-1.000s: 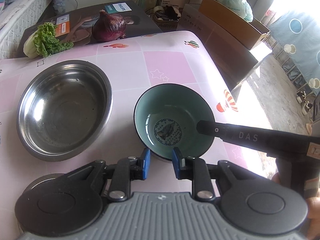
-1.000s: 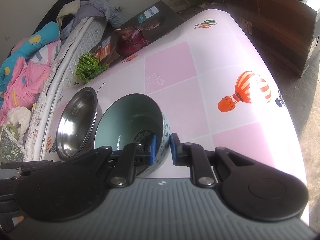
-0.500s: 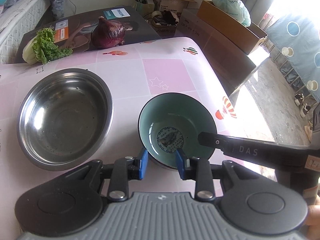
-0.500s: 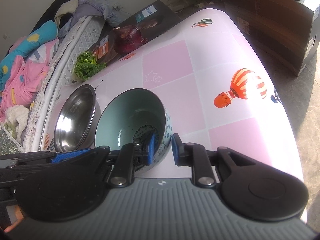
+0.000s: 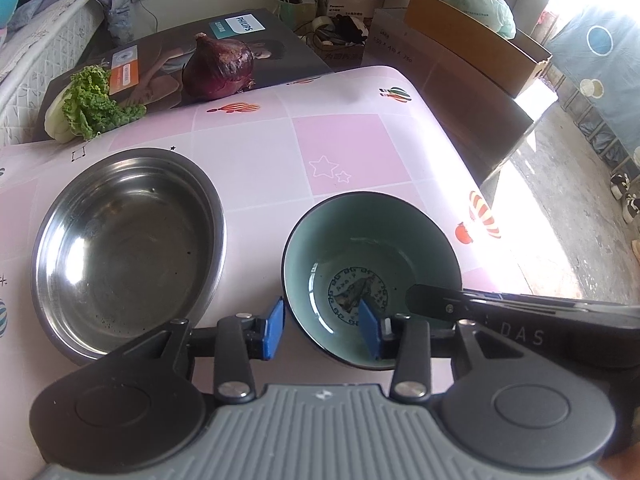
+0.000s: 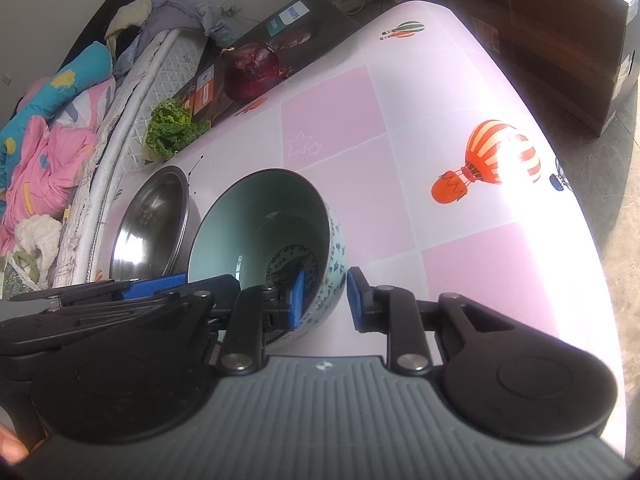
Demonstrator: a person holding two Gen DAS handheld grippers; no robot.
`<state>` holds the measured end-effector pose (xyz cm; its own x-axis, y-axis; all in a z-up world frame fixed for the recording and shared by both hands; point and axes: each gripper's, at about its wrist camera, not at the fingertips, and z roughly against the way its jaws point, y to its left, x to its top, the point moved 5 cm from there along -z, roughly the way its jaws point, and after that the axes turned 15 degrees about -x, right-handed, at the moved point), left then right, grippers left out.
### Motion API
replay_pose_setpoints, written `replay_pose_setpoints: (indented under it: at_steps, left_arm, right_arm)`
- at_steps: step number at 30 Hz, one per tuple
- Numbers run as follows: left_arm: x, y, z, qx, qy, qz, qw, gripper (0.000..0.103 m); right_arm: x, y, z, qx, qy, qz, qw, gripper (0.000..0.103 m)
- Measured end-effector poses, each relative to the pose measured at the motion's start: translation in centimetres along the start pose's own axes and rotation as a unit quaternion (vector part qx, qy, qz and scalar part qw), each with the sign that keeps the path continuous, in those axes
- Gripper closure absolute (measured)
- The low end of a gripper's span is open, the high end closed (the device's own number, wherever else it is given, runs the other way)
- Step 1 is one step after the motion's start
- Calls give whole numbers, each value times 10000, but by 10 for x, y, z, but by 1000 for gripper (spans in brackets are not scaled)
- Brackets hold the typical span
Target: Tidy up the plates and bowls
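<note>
Straddling the near rim of the teal ceramic bowl, the left gripper has one blue pad outside the bowl wall and the other inside over the bowl floor. Its jaws are opening, with clear gaps on both sides of the rim, so no pad presses the bowl. The right gripper straddles the same bowl at its right wall: left pad inside, right pad outside. Its jaws are opening too, the outer pad stands off the patterned wall with table showing in the gap, and the inner pad looks close to the wall, contact unclear.

The bowl sits upright on the pink checked tablecloth, near the front right part of the table, with a dark printed medallion at its bottom. Outside wall is pale with blue pattern in the right wrist view. The steel bowl stands just beside it on the left, upright and empty; in the right wrist view the two bowls look almost touching, can't tell if they do.

At the far edge of the table, a red onion rests on a dark printed box, and a lettuce piece lies at the box's left corner. Cardboard boxes stand on the floor beyond the table.
</note>
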<state>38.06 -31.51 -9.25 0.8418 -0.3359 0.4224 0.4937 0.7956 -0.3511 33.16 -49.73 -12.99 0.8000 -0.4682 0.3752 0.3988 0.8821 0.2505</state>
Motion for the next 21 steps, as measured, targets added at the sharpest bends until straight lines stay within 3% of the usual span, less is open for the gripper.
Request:
replay_pose_setpoints:
  at_steps: [10, 17, 21]
  left_arm:
    - [-10, -4, 4, -498, 120, -1, 9987, 63]
    - [-1, 12, -4, -331, 102, 229, 9991, 64]
    - [1, 15, -15, -254, 188, 260, 9992, 70]
  right_arm:
    - [5, -11, 1, -63, -75, -201, 9997, 79]
    - [1, -17, 4, -12, -34, -314, 9995, 79]
    - [0, -15, 0, -13, -15, -296, 9996, 79]
